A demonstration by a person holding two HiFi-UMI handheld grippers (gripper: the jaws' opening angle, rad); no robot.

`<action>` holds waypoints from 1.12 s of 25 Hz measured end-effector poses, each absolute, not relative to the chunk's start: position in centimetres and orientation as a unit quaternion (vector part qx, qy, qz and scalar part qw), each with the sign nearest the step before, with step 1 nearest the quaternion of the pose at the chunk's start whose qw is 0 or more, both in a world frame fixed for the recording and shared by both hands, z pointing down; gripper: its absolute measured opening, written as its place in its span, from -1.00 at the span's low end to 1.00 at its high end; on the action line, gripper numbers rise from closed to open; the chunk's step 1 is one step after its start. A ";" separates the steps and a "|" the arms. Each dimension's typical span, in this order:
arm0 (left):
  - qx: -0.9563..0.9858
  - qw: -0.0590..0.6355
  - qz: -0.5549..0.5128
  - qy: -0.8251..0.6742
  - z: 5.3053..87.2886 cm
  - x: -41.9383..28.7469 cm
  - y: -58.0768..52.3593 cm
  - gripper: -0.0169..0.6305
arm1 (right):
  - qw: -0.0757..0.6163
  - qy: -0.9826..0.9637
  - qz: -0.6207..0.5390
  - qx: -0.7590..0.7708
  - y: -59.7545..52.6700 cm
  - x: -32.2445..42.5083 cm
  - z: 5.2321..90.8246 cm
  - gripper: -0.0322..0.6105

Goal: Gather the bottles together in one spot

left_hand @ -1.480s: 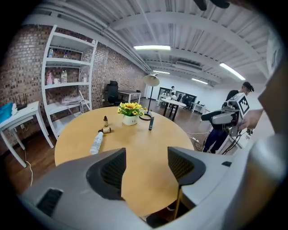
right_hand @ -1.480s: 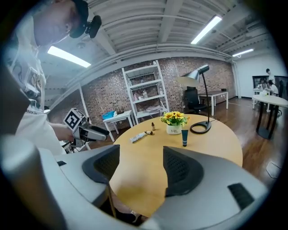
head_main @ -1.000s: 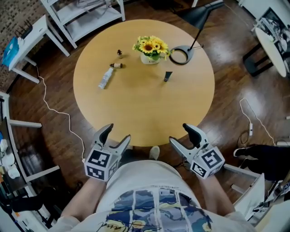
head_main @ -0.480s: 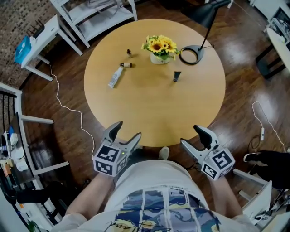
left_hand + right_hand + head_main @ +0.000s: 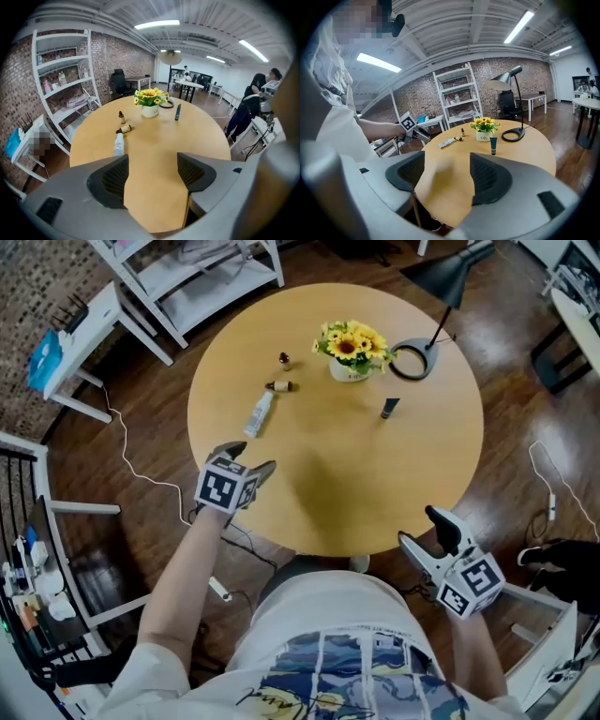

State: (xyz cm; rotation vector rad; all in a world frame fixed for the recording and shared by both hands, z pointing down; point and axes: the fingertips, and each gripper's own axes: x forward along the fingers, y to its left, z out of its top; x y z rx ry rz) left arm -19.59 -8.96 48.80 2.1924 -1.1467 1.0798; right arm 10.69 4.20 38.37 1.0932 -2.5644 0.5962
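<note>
On the round wooden table (image 5: 394, 484) a white bottle (image 5: 258, 414) lies on its side at the left. Just beyond it a small brown bottle (image 5: 279, 386) lies flat, and a tiny dropper bottle (image 5: 284, 359) stands upright. A dark teal tube (image 5: 389, 409) stands alone to the right. My left gripper (image 5: 248, 458) hovers over the table's left near edge, open and empty, pointing at the white bottle (image 5: 119, 144), which is still well ahead of its jaws. My right gripper (image 5: 424, 529) hangs open and empty just off the near right edge; its own view shows the teal tube (image 5: 493, 145) far ahead.
A vase of sunflowers (image 5: 352, 352) and a black lamp base ring (image 5: 412, 362) stand at the table's far side. White shelving (image 5: 187, 277) and a white side table (image 5: 84, 334) stand off to the left. Cables trail over the wood floor (image 5: 131, 474).
My left gripper has reached forward from beside my body to over the table's left near edge. The right gripper has stayed near the table's near edge.
</note>
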 end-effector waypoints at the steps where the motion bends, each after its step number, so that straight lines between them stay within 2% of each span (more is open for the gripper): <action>1: 0.788 0.218 0.405 -0.409 49.7 -20.6 -10.8 0.07 | 0.147 -0.886 0.208 0.387 4.2 10.2 38.4 0.11; 5: 0.771 0.225 0.448 -0.392 54.0 -23.6 -17.6 0.06 | 0.158 -0.870 0.215 0.414 4.5 8.5 38.8 0.11; 8: 0.759 0.248 0.464 -0.383 57.7 -24.8 -21.1 -0.14 | 0.163 -0.856 0.222 0.437 4.8 7.5 38.8 0.11; 15: 0.725 0.280 0.509 -0.370 63.7 -25.8 -23.9 -0.15 | 0.161 -0.837 0.235 0.466 5.4 6.7 39.2 0.11; 19: 0.721 0.274 0.519 -0.368 64.9 -25.4 -23.9 -0.35 | 0.164 -0.842 0.232 0.459 4.5 7.2 39.0 0.11; 24: 0.722 0.239 0.534 -0.369 64.8 -25.5 -24.7 -0.37 | 0.168 -0.847 0.225 0.452 3.6 8.3 38.7 0.10; 28: 0.737 0.257 0.509 -0.362 64.1 -24.7 -23.5 -0.38 | 0.174 -0.857 0.216 0.435 3.2 9.0 38.5 0.10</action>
